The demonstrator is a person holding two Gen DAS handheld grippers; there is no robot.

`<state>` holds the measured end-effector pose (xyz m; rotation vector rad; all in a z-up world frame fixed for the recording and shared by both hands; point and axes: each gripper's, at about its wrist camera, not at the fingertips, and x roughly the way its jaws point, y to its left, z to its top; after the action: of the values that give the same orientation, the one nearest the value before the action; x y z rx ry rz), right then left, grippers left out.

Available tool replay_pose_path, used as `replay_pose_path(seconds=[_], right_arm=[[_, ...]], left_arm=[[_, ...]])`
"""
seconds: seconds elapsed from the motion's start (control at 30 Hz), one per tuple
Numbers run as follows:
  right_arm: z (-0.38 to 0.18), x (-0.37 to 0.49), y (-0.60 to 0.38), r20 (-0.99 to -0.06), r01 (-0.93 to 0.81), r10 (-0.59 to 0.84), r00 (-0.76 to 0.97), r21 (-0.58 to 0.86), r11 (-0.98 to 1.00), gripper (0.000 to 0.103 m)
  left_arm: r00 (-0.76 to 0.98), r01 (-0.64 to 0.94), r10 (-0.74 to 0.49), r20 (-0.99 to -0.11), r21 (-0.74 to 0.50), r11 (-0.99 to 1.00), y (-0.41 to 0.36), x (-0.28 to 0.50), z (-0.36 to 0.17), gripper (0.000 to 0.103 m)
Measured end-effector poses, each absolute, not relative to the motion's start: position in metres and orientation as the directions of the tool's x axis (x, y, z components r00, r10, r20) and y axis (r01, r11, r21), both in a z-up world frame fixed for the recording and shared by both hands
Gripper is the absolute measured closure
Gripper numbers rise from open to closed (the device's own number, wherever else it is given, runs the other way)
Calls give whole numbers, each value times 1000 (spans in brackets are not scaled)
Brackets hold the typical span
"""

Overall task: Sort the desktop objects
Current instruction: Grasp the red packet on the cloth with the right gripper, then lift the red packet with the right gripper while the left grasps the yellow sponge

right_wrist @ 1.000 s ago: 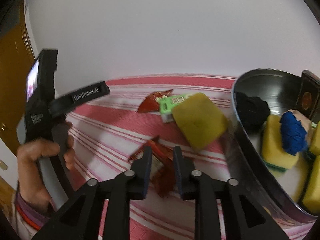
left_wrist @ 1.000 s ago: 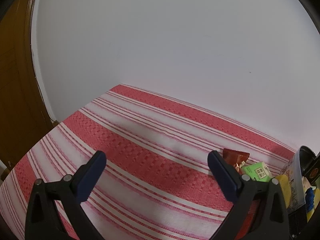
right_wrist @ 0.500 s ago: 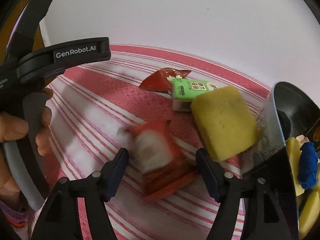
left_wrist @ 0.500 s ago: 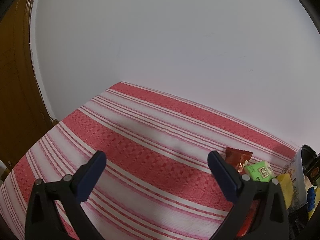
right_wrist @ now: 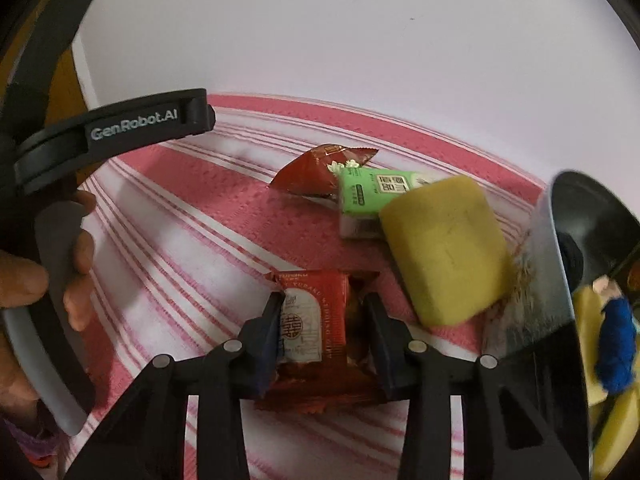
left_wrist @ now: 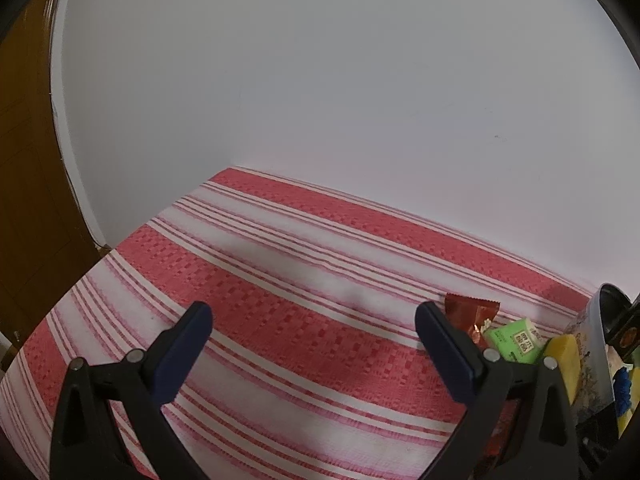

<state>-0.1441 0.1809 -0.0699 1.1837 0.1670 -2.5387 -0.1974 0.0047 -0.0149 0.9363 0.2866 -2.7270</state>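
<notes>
In the right wrist view my right gripper [right_wrist: 322,316] has its two fingers against both sides of a red snack packet [right_wrist: 316,320] lying on the striped cloth. Behind it lie a yellow sponge [right_wrist: 444,248], a green packet [right_wrist: 372,192] and a dark red wrapper [right_wrist: 316,172]. In the left wrist view my left gripper [left_wrist: 312,320] is open and empty above the cloth. The dark red wrapper [left_wrist: 472,312], green packet [left_wrist: 516,338] and sponge [left_wrist: 564,360] sit to its right.
A metal tin [right_wrist: 552,280] at the right holds yellow sponges, a blue item [right_wrist: 616,356] and dark items. The left hand-held gripper [right_wrist: 100,136] and the hand on it fill the left of the right wrist view. A white wall stands behind the red striped tablecloth [left_wrist: 280,280].
My right gripper opened wide, came down around the red snack packet and has narrowed onto it. The left gripper has stayed open and nearly still.
</notes>
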Motion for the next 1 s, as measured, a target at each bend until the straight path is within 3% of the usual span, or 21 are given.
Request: replay_pose_path(seconds=[0.13, 0.23, 0.4, 0.57, 0.77, 1.0], right_arm=[[-49, -117, 208, -655, 343, -346, -671, 139, -929, 60], [-29, -94, 243, -550, 292, -326, -769, 151, -944, 60], [-5, -71, 285, -393, 141, -175, -903, 112, -984, 60], [14, -62, 318, -319, 26, -64, -946, 121, -992, 60], [34, -45, 347, -253, -11, -37, -967, 186, -983, 59], [32, -41, 341, -241, -29, -15, -970, 177, -984, 59]], left_arm=[[-781, 248, -114, -614, -138, -959, 6, -198, -15, 1], [-785, 193, -47, -617, -173, -966, 12, -201, -18, 2], [-760, 25, 195, -620, -328, -944, 27, -200, -26, 7], [-716, -89, 404, -569, -500, -861, 54, -183, -22, 7], [-672, -33, 494, -552, -644, -764, 88, -174, -29, 7], [-629, 111, 472, -617, -673, -731, 118, -191, -44, 7]])
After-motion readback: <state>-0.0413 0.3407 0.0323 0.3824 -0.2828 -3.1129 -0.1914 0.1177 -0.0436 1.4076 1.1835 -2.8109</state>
